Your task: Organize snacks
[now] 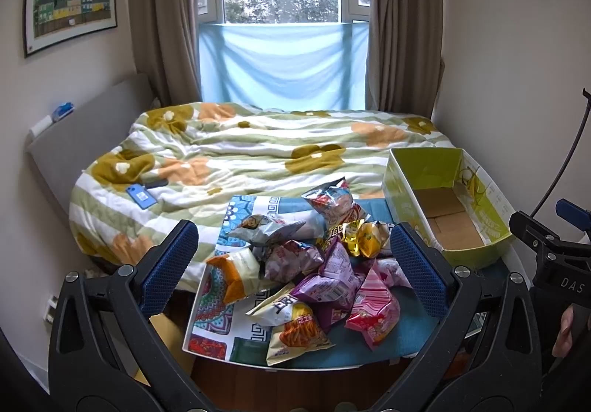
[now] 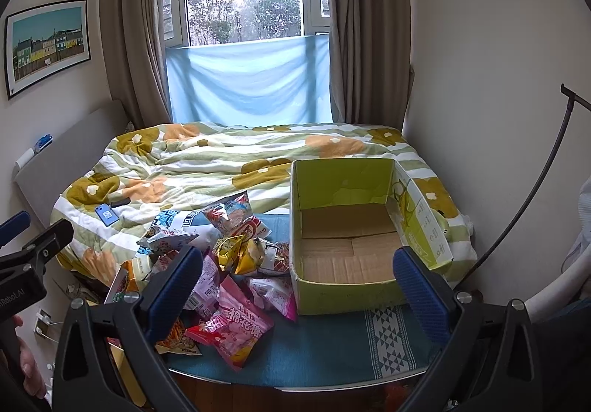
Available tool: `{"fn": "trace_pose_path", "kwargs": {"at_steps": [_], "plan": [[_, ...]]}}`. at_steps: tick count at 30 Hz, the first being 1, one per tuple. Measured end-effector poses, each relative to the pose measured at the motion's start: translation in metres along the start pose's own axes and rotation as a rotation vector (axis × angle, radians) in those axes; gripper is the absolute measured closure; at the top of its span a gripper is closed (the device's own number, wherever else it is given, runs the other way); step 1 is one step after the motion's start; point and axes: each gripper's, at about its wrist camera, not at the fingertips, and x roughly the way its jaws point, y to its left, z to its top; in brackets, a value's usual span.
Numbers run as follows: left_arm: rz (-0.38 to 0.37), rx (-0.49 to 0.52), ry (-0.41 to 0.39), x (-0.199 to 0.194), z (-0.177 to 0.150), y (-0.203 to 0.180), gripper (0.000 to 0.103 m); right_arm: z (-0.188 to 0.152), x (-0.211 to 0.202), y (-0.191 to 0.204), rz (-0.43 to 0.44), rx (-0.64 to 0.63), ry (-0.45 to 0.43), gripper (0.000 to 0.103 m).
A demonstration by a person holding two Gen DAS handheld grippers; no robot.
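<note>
A heap of snack bags (image 1: 314, 264) lies on a small table with a teal patterned cloth (image 1: 388, 341); it also shows in the right wrist view (image 2: 229, 264). An open green cardboard box (image 1: 447, 205) stands empty to the right of the heap, seen closer in the right wrist view (image 2: 354, 234). My left gripper (image 1: 295, 268) is open and empty, held back above the heap. My right gripper (image 2: 297, 282) is open and empty, in front of the box and a pink bag (image 2: 240, 330).
A bed with a flowered quilt (image 1: 258, 149) lies behind the table, with a blue phone (image 1: 141, 196) on it. A window with curtains is at the back. A black curved stand (image 2: 535, 197) rises at the right wall. The wooden floor (image 1: 229, 386) is below the table.
</note>
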Motion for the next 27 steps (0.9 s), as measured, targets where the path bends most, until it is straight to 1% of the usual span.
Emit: {"fn": "trace_pose_path", "kwargs": {"at_steps": [27], "plan": [[0.015, 0.001, 0.006, -0.0058, -0.006, 0.0041, 0.0, -0.0026, -0.0025, 0.0016, -0.003, -0.003, -0.003, 0.0]]}}
